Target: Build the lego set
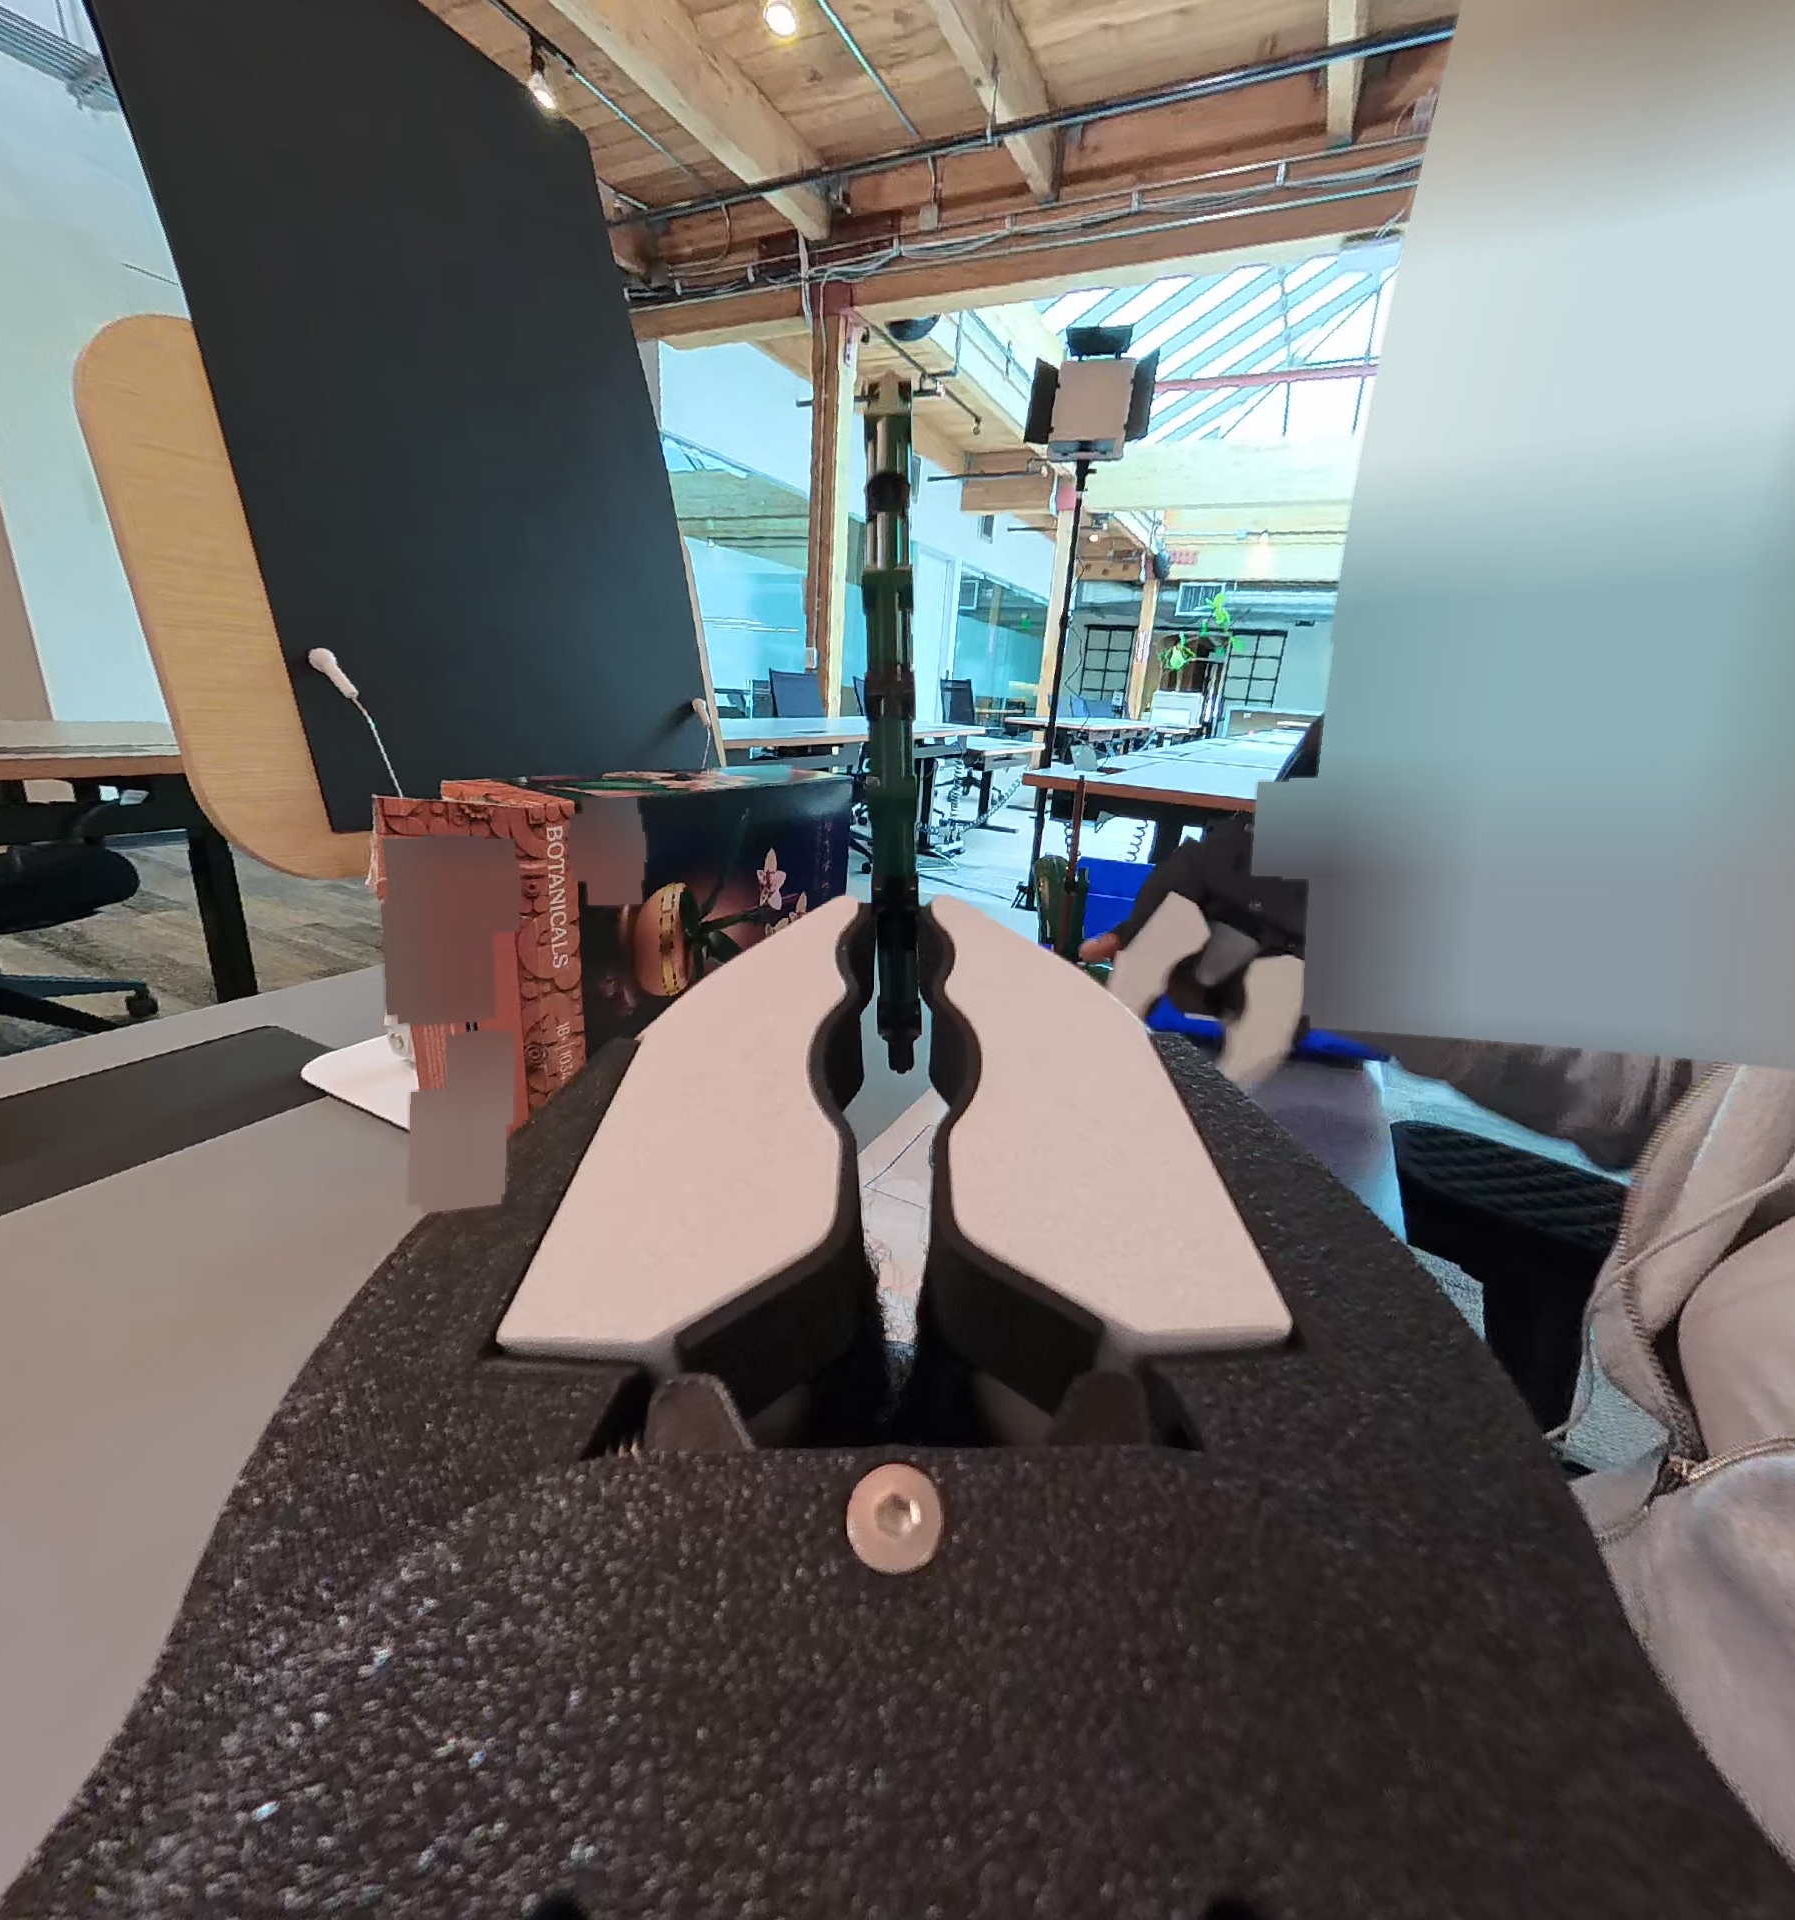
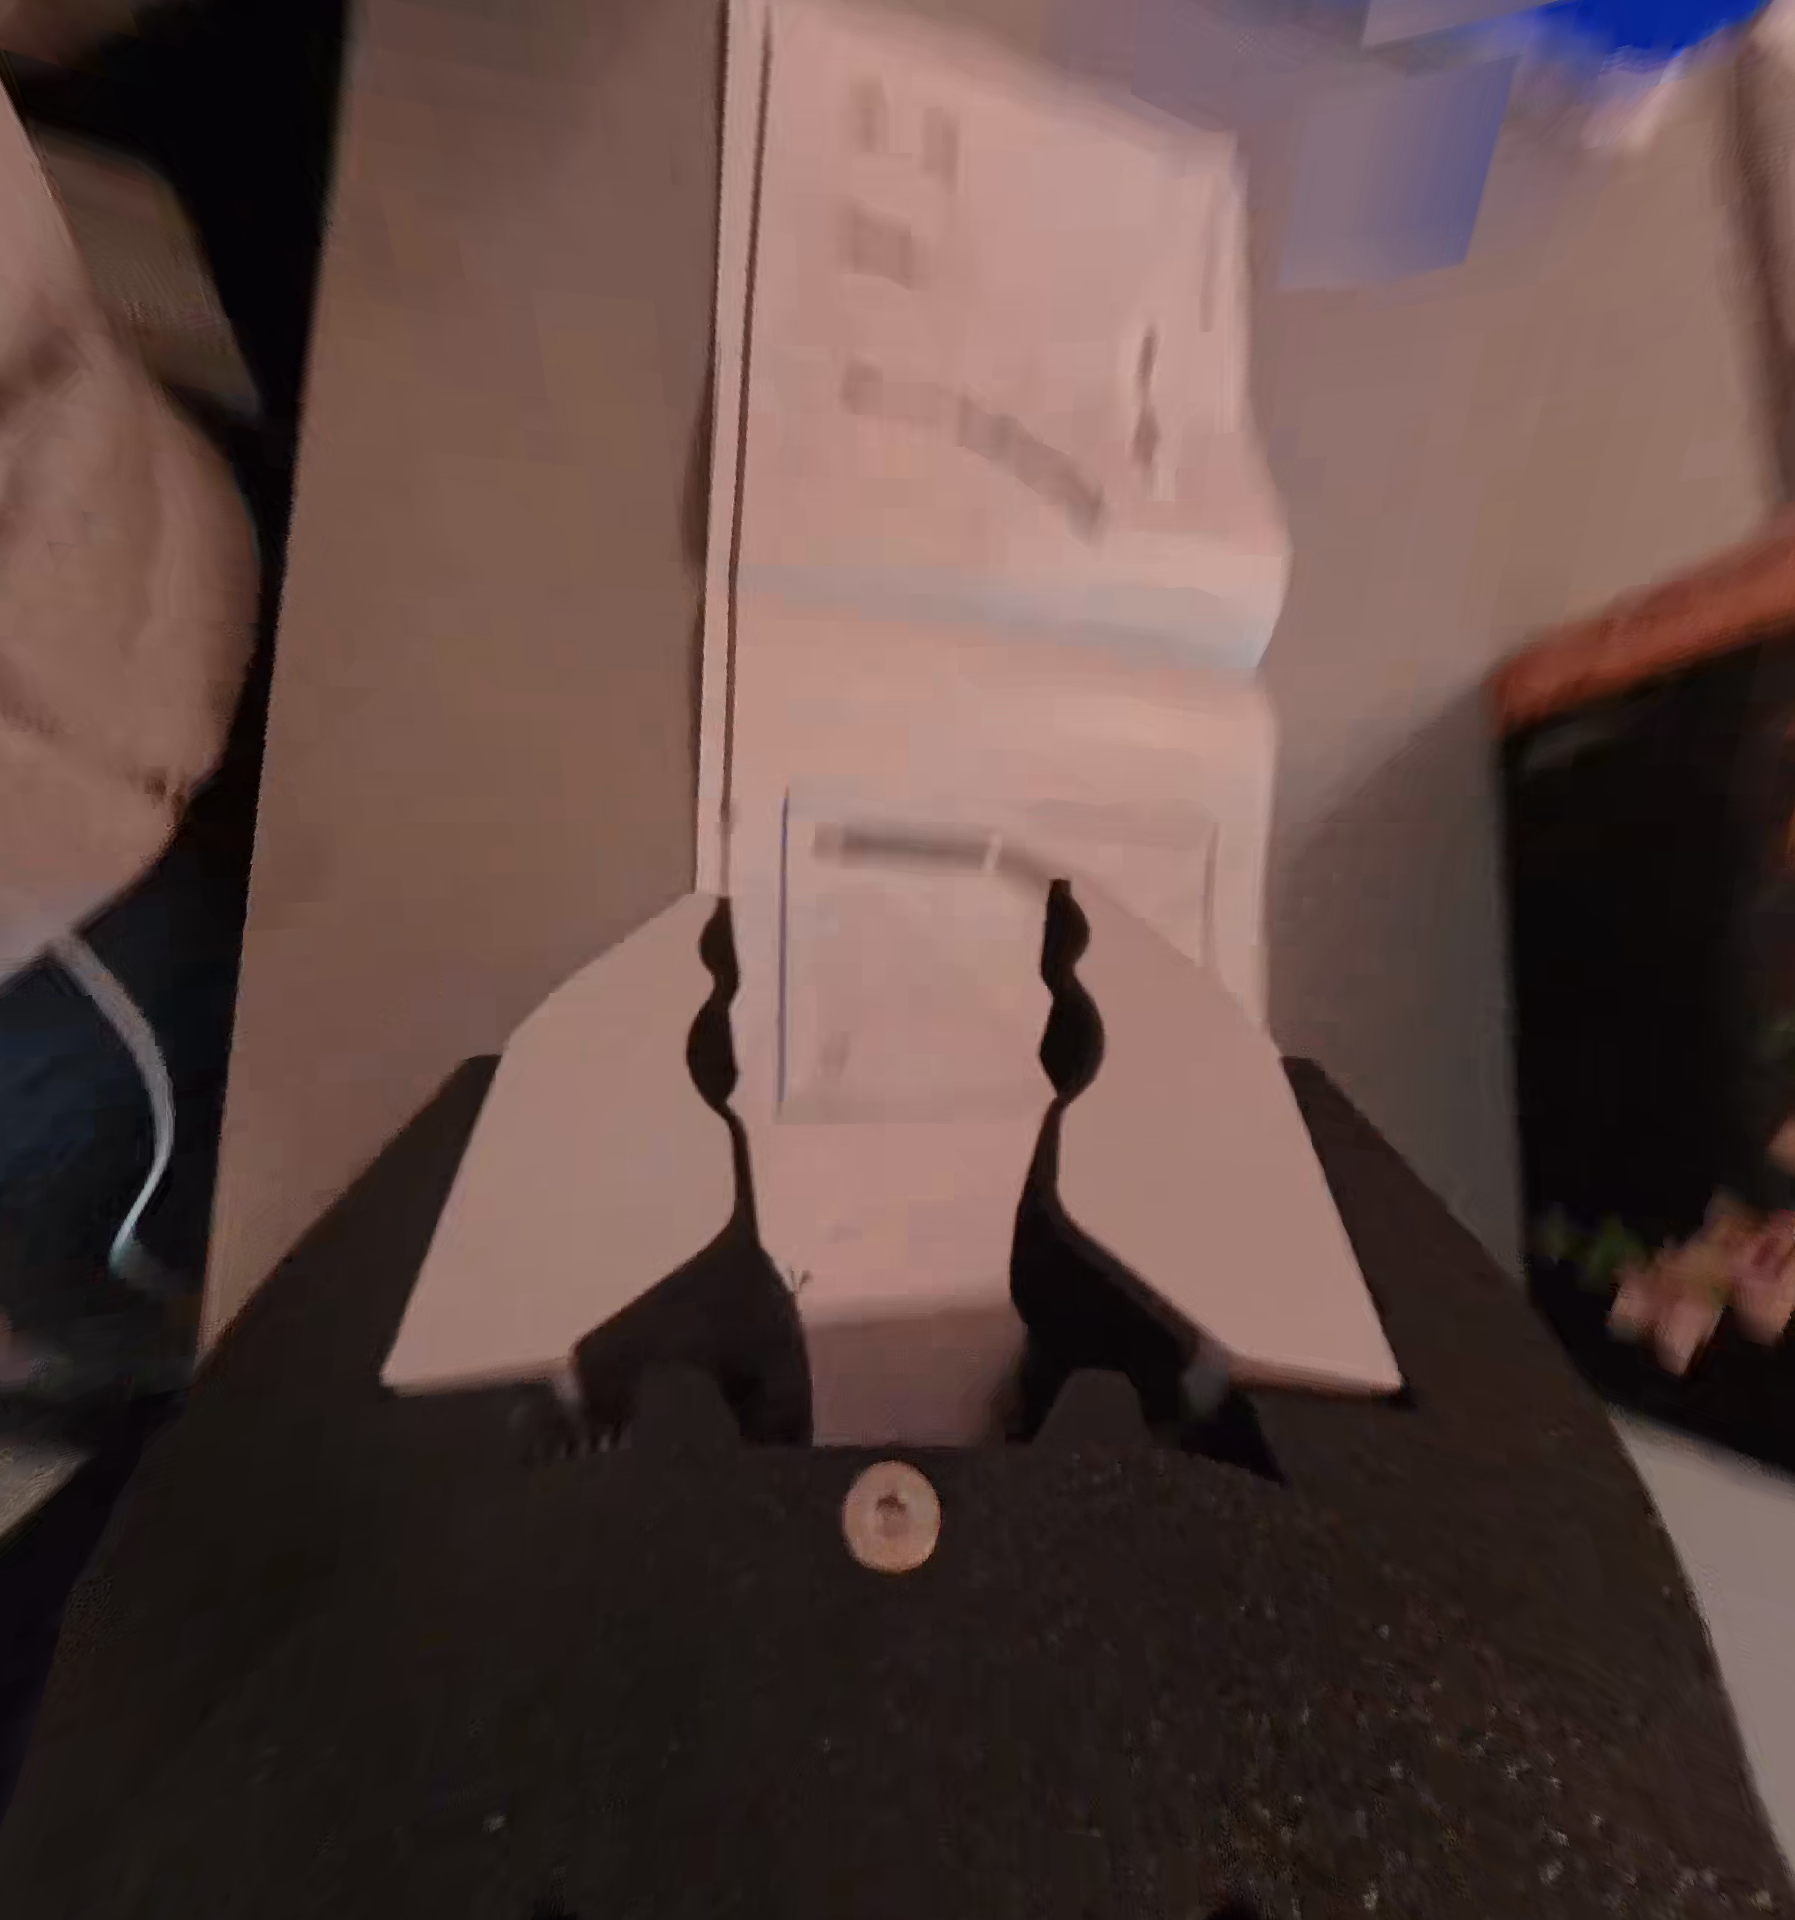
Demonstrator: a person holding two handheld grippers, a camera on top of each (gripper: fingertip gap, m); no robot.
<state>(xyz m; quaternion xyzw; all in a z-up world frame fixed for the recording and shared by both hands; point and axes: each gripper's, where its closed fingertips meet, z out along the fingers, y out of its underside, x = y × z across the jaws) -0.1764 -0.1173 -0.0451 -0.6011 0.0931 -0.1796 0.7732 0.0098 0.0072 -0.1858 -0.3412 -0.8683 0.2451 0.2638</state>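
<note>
My left gripper [image 1: 895, 971] is shut on a long dark green lego stem [image 1: 891, 665] and holds it upright above the grey table [image 1: 145, 1299]. The stem has a pale tip at its top. Its lower end pokes out below the fingertips. My right gripper [image 2: 888, 935] is open and empty. It points down at a white instruction booklet [image 2: 976, 520], and that view is blurred by motion. The right gripper also shows in the left wrist view [image 1: 1215, 977], to the right of the stem.
The dark lego set box [image 1: 737, 873] stands behind the stem, with an orange box [image 1: 550, 935] to its left; the set box also shows at the right of the right wrist view [image 2: 1682, 987]. A blue tray [image 1: 1121, 883] sits at the back right. A person's grey sleeve [image 1: 1703, 1403] is at the right.
</note>
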